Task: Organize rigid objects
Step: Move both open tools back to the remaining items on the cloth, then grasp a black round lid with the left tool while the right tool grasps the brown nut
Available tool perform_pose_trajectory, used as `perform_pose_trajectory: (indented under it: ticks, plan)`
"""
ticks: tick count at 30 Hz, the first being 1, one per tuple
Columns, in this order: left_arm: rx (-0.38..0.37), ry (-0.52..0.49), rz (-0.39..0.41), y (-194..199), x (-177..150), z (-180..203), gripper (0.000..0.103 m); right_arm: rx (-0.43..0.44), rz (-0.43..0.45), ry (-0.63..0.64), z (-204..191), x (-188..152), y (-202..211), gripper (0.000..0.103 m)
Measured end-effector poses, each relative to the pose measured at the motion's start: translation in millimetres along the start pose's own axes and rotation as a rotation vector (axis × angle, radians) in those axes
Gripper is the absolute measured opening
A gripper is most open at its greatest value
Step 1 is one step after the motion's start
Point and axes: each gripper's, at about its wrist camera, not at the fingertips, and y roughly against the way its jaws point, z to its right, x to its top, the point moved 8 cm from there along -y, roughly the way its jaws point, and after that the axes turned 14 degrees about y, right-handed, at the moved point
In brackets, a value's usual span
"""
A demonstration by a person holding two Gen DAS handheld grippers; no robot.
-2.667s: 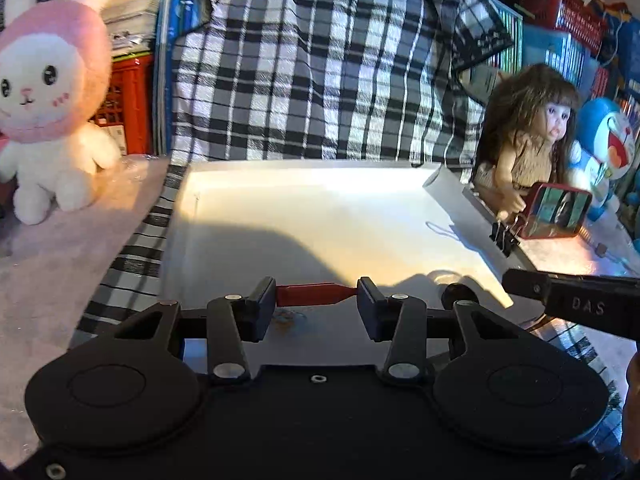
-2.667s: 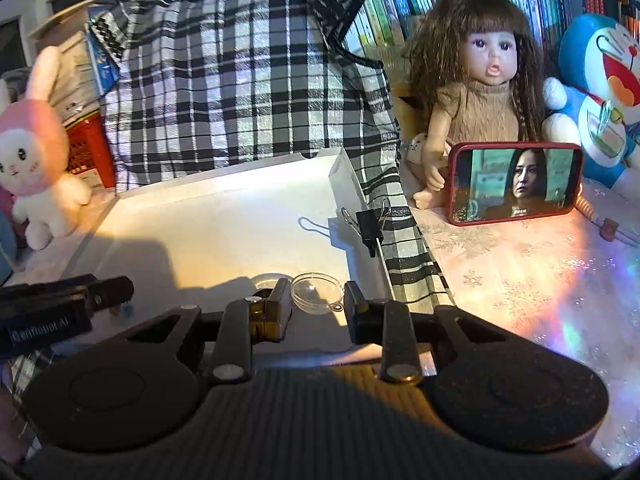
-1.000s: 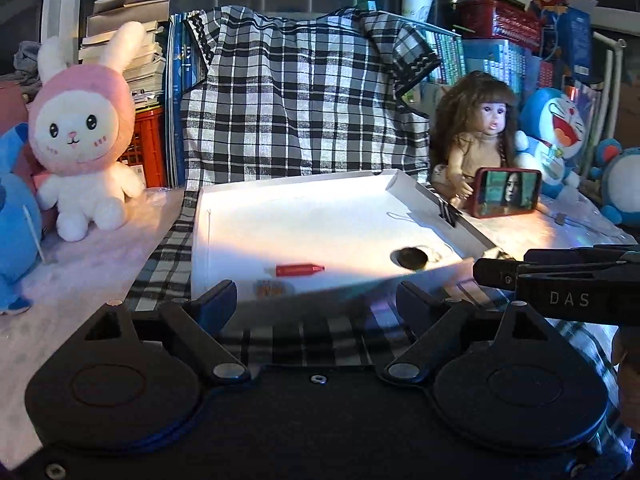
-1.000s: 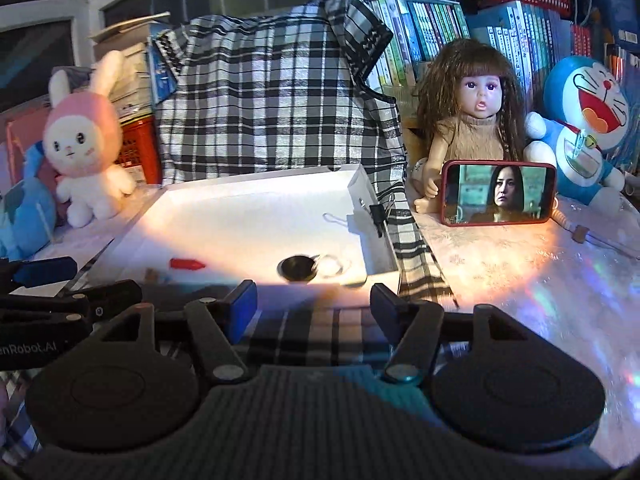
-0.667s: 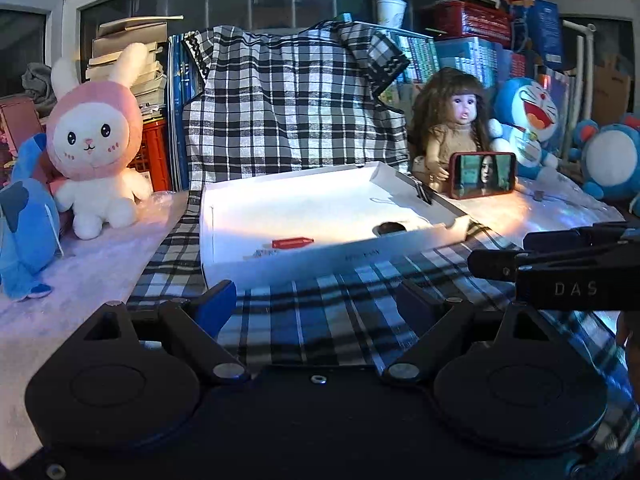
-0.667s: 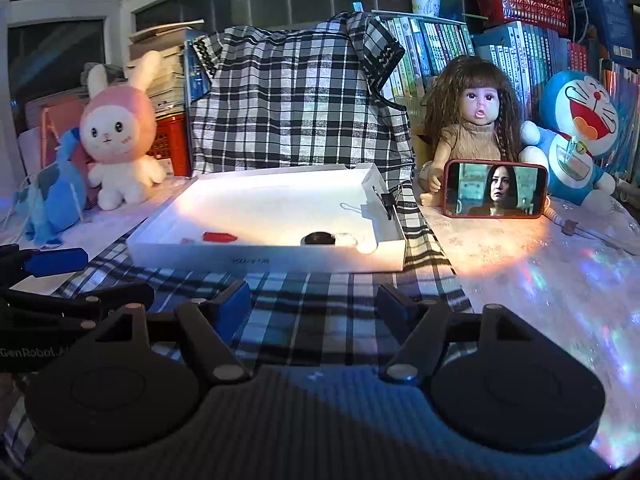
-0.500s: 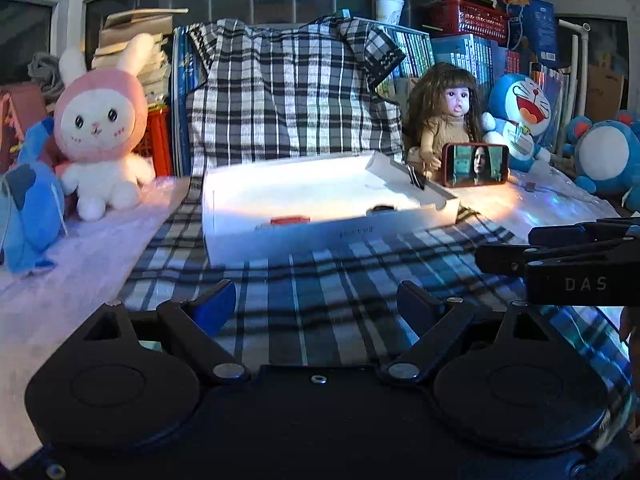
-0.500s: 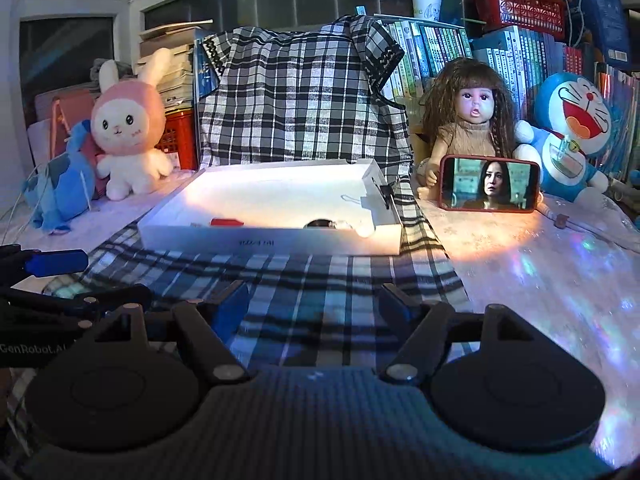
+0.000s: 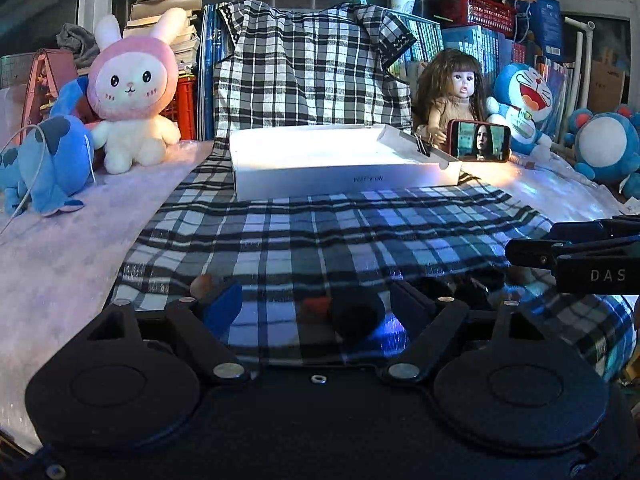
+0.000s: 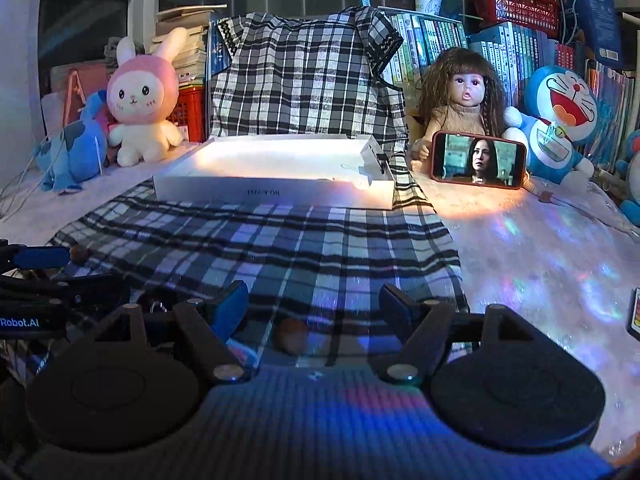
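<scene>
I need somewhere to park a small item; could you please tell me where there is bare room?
Free: the checked cloth between the white shallow box and the grippers; also the shiny sheet before the red-cased phone. Crowded: the back row of plush toys, and the cloth's near edge.

1. White box seen only from its front wall; contents hidden behind the rim in both views.
2. Dark round thing and small red piece beside it, too dim and blurred to name.
3. Brown lump unidentifiable.
4. Card cut off at the right edge.
</scene>
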Motion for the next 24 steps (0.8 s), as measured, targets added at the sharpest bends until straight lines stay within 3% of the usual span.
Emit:
perform_pose_trajectory:
  ticks: [6,13,18,24]
  plan:
    - [-0.011,-0.014,0.017,9,-1,5,0.048,-0.014,-0.009,0.012,-1,-7,2,0.082]
    - [-0.034,-0.087,0.022,9,-7,24,0.042,-0.016,-0.018,0.026,-3,-13,3,0.073]
    - [-0.032,-0.076,-0.006,0,-11,26,0.042,-0.003,-0.030,0.027,-5,-16,2,0.057]
    - [-0.019,-0.085,-0.023,-13,-17,24,0.043,0.018,-0.039,0.040,-11,-18,-1,0.050]
